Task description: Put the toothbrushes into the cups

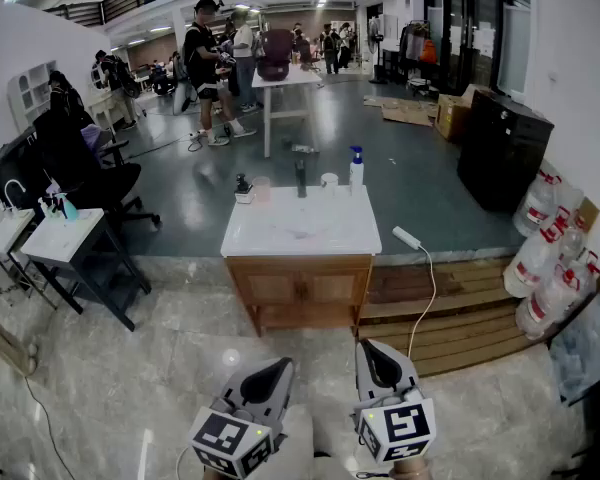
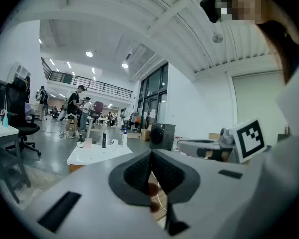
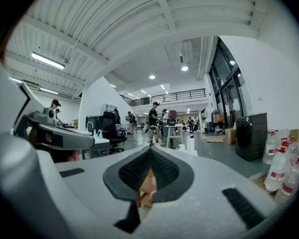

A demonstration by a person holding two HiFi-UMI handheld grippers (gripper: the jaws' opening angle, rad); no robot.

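Observation:
A pink cup [image 1: 262, 190] and a white cup [image 1: 328, 181] stand at the back of the white washbasin top [image 1: 280, 238], either side of a black tap [image 1: 300, 178]. I cannot make out any toothbrushes; a small dark holder [image 1: 243, 188] stands left of the pink cup. My left gripper [image 1: 280, 366] and right gripper [image 1: 372, 349] hang side by side well short of the cabinet, both shut and empty. In the left gripper view the left gripper [image 2: 150, 154] is level, with the washbasin top [image 2: 97, 156] far ahead. The right gripper [image 3: 149, 150] is also level.
A blue-capped spray bottle [image 1: 356, 168] stands at the basin's back right. A white power strip [image 1: 407, 237] and its cable lie on the wooden platform [image 1: 460, 313]. Water jugs [image 1: 550, 268] sit at the right, a dark desk [image 1: 65, 238] at the left. People stand far behind.

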